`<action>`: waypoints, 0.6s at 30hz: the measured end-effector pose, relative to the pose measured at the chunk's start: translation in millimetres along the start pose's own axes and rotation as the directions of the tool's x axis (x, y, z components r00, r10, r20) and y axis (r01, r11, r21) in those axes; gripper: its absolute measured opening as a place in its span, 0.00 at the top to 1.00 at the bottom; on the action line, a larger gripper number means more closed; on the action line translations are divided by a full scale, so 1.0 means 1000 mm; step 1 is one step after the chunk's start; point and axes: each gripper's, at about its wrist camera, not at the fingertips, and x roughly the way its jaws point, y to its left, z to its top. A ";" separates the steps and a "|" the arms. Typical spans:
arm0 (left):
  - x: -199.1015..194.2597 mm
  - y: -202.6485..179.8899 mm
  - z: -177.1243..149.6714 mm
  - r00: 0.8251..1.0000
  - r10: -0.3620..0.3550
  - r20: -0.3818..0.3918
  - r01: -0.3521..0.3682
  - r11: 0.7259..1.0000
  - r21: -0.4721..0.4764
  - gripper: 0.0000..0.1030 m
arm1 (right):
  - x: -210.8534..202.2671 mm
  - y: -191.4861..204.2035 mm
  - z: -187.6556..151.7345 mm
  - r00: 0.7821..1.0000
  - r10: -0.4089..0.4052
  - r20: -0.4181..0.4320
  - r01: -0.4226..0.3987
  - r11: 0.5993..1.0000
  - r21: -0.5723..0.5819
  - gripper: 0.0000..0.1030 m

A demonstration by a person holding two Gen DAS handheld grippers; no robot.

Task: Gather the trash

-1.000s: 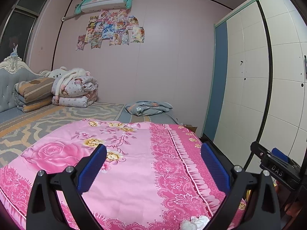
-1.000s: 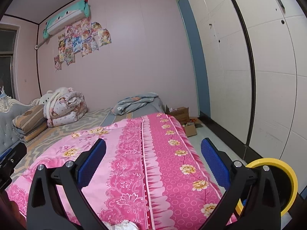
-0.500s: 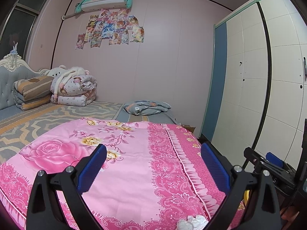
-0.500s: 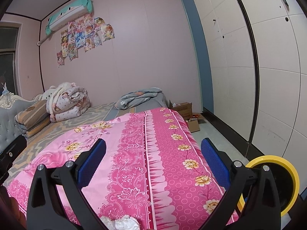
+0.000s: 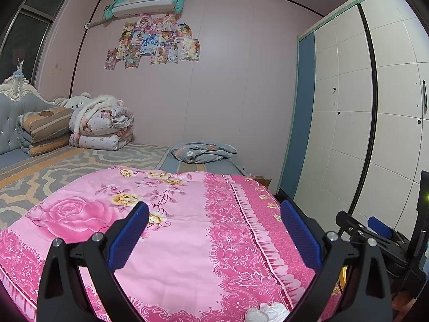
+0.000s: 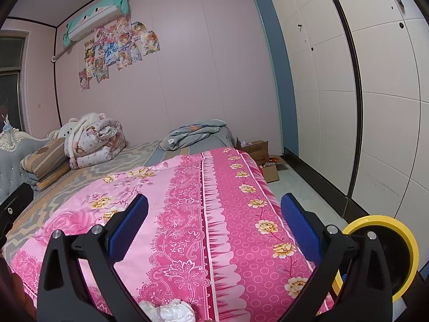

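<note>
The left gripper is spread wide, its blue pads far apart with nothing between them; only the pink sheet shows through the gap. The right gripper is likewise wide apart and holds nothing.

In the left wrist view, a crumpled white tissue lies on the sheet's near edge at about 5 o'clock from the gripper, just inside the right finger's base. In the right wrist view the same tissue sits at about 7 o'clock, low between the fingers, close to the left one. Neither gripper touches it.

At 3 o'clock in the left view the right gripper's black body shows beside the bed. In the right view, a yellow-rimmed bin stands on the floor at 4 o'clock, partly behind the right finger.

Farther out, the sheet covers the near part of a bed with a grey and yellow patterned cover. At 10 o'clock in the left view are stacked striped pillows and a rolled floral quilt by a tufted headboard. A grey pillow lies at 12 o'clock. Cardboard boxes sit on the floor at 1 o'clock in the right view. A white wardrobe fills the right side, and posters hang under an air conditioner on the far wall.
</note>
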 end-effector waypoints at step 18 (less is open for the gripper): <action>0.000 0.000 0.001 1.000 -0.003 0.002 0.003 1.000 0.004 0.08 | 0.003 0.001 0.000 1.000 0.002 -0.012 -0.002 1.000 0.002 0.08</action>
